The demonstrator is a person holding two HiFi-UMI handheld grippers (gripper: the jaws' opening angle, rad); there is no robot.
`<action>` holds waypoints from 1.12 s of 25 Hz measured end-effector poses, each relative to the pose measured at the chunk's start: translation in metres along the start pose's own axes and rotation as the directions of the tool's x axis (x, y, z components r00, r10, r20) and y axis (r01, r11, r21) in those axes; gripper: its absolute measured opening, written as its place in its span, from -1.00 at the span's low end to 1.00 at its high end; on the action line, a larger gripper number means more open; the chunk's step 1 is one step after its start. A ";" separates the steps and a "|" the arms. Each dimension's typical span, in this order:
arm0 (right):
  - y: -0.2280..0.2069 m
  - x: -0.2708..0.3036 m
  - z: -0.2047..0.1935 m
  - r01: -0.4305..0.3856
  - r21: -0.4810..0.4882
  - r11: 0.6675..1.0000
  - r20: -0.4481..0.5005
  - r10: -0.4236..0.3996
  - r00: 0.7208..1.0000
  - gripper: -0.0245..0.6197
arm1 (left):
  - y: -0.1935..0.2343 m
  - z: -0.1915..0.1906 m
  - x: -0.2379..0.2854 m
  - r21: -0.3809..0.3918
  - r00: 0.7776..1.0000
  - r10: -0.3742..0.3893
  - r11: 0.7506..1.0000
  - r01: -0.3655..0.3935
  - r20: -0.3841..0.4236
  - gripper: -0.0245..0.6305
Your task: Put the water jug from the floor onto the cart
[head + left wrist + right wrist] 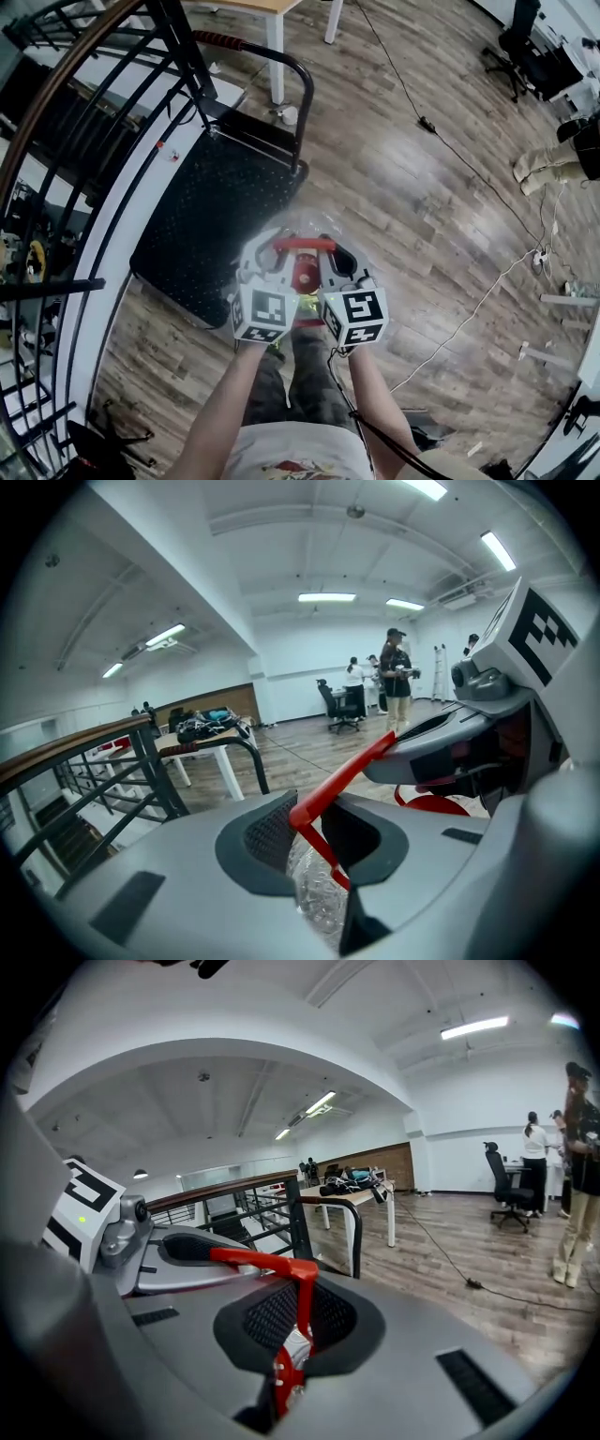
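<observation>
Head view — water jug (302,273) near cart (214,208)

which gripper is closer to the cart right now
Left. The left gripper holds the jug handle right beside the cart deck's edge. The right gripper holds the same handle on the side away from the cart.

Grey left gripper (264,251) and right gripper (339,261), each carrying a white marker cube with black squares. Black mesh pads line the fingers (450,1335). A black cable (361,427) trails toward 5 o'clock. The person wears a pale printed shirt (281,457) and dark mottled trousers (302,380).
</observation>
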State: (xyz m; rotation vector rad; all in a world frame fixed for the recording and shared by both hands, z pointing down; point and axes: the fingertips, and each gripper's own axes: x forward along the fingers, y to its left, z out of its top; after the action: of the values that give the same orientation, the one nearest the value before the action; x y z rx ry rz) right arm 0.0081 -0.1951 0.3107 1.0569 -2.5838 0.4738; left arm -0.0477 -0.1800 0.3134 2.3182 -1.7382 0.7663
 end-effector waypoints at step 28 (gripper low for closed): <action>0.058 0.153 0.032 -0.384 -0.160 0.909 -0.149 0.362 0.920 -0.87 | 0.140 -0.043 0.023 -0.193 0.941 0.321 0.921 -0.337 -0.109 -0.68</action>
State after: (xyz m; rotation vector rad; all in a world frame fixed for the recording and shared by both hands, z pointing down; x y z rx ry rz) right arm -0.1422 -0.2629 0.3327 0.4549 -2.6654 0.3571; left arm -0.1864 -0.2270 0.3352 1.8627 -2.0920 0.6678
